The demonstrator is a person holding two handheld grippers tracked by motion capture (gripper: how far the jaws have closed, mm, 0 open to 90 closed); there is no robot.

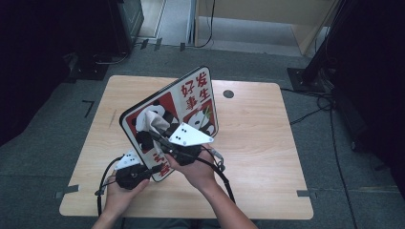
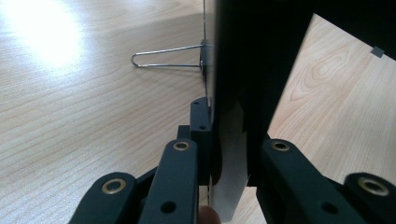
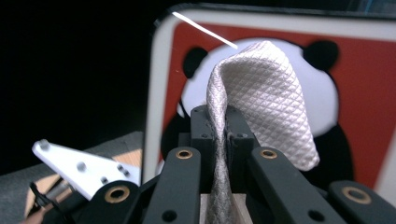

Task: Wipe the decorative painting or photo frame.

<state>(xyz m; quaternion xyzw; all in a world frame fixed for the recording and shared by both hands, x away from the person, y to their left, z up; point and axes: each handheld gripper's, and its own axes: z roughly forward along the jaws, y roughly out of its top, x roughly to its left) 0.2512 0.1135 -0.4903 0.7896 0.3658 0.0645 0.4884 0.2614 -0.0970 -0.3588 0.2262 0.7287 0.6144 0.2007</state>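
Nearest the person, the left gripper [image 1: 136, 172] sits low at the front of the wooden table [image 1: 267, 143], its jaws clamped on the bottom edge of the panda picture board [image 1: 191, 95]; in the left gripper view the thin panel [image 2: 229, 154] runs edge-on between the black jaws, with a wire stand leg [image 2: 163, 58] sticking out from its back over the tabletop. That board looks stiff, flat and fairly light, with a glossy face that would likely be slippery, so a pinch on the rim near a lower corner, as here, seems the sensible hold; it stands tilted and would probably tip if let go. Just beyond, the right gripper [image 1: 167, 145] is pressed shut on a bunched fold of the white cloth [image 1: 155, 121], which in the right gripper view rises from between the jaws and drapes over to one side [image 3: 266, 102] in front of the board's panda face [image 3: 327, 98]. The cloth looks soft, limp and very light, with a quilted weave that should grip well; holding it by a gathered fold leaves a loose pad free, which I judge suits wiping the glossy front
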